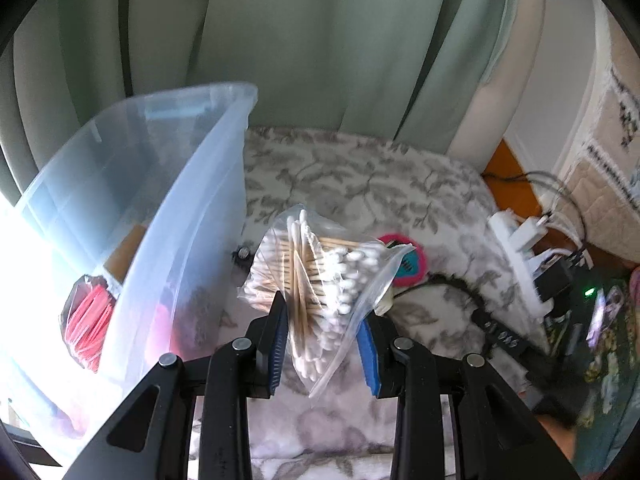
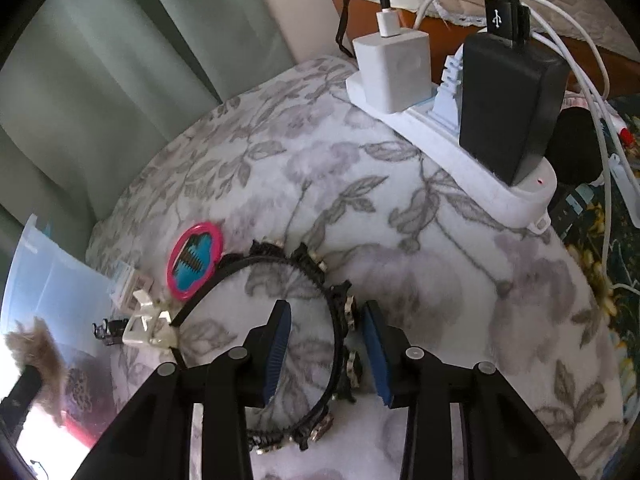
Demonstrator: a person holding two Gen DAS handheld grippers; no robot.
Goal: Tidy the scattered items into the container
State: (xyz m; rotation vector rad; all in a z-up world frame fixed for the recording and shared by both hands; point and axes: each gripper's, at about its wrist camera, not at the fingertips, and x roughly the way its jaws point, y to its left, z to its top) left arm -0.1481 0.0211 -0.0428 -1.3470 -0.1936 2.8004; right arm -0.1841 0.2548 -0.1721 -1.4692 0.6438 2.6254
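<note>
The left claw (image 1: pixel 322 344) pinches a light, slippery bag of cotton swabs (image 1: pixel 316 276) beside the container (image 1: pixel 192 184). The right claw (image 2: pixel 326 344), part-open and empty, straddles the stiff headband (image 2: pixel 336 320) on the bed (grip its band).

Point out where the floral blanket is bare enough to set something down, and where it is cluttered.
Bare floral blanket runs from the green curtain to the white power strip, and again below the strip on the right. It is crowded on the left, where the pink round mirror, black studded headband and white hair clip cluster beside the clear plastic bin.
</note>
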